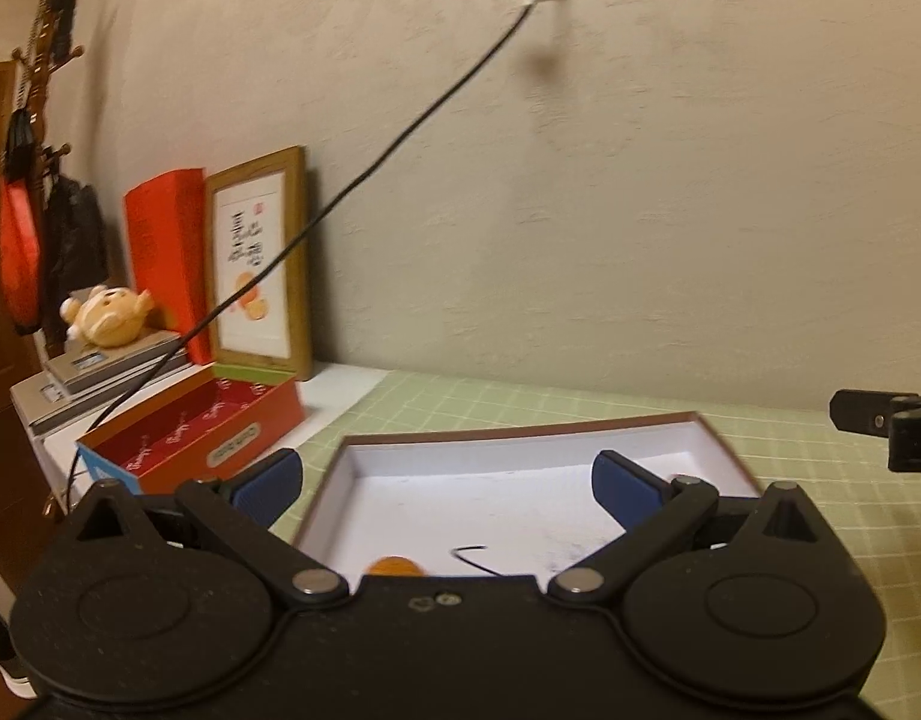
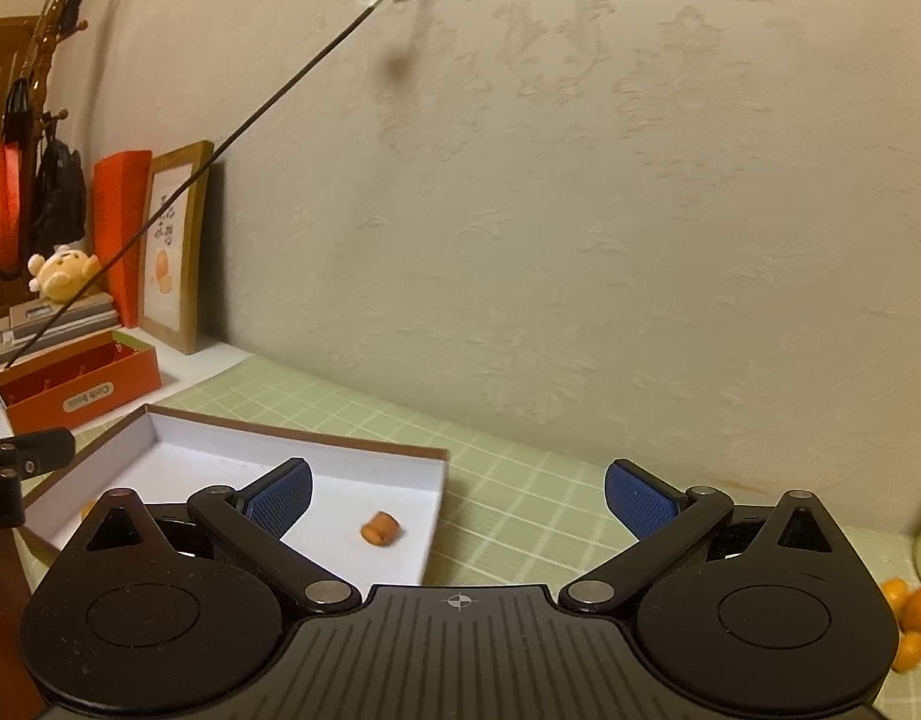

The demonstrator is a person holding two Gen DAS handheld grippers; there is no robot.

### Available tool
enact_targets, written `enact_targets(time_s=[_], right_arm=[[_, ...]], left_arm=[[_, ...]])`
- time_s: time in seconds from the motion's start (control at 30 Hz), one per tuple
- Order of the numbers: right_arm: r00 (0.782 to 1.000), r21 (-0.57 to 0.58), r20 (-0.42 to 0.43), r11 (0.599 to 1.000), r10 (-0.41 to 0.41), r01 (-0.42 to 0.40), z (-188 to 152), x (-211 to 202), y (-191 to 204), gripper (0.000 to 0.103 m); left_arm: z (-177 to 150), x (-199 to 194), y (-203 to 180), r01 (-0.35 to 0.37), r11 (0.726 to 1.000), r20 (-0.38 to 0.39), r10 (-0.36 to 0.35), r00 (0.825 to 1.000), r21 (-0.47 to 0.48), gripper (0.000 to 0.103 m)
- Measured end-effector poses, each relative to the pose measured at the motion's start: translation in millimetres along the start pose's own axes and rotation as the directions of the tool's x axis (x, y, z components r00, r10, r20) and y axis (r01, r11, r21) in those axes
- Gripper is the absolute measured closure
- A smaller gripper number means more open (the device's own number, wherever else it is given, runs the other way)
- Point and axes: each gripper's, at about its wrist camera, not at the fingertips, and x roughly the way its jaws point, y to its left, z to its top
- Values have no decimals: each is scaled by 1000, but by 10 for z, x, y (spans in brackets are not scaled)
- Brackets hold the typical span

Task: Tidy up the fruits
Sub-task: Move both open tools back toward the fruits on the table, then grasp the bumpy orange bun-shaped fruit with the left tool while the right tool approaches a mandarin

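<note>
— Small orange kumquat (image 2: pixel 380 528) lying loose on the white floor of the shallow brown-edged cardboard tray (image 2: pixel 280 450), near its right wall. Touched by nothing.

— Right gripper (image 2: pixel 458 498)?

— Spread wide, empty, above the tray's right edge and the green checked tablecloth (image 2: pixel 520 480).

— Left gripper (image 1: pixel 447 483)?

— Likewise released, hanging over the tray (image 1: pixel 520 438); another orange fruit (image 1: pixel 395 567) peeking just past its body.

— More fruit?

— Cluster of loose orange kumquats (image 2: pixel 910 618) far right on the cloth.
</note>
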Motion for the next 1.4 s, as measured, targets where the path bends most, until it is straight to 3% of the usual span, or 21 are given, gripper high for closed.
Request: enact_targets(time_s=[0.4, 0.8, 1.23, 1.4], right_arm=[[996, 35, 5, 996, -85, 85, -92, -647, -405, 0], [983, 44, -19, 982, -184, 184, -233, -1128, -764, 0], [949, 87, -72, 946, -308, 313, -461, -1447, -1339, 0], [933, 90, -112, 931, -343, 353, -600, -1469, -1535, 0]], left_arm=[[-68, -331, -606, 138, 989, 11, -139, 990, 56, 6], [-179, -637, -1206, 297, 951, 14, -299, 954, 80, 6], [-355, -752, -1888, 408, 899, -40, -407, 912, 157, 6], [-458, -680, -2174, 419, 890, -96, -408, 908, 177, 7]])
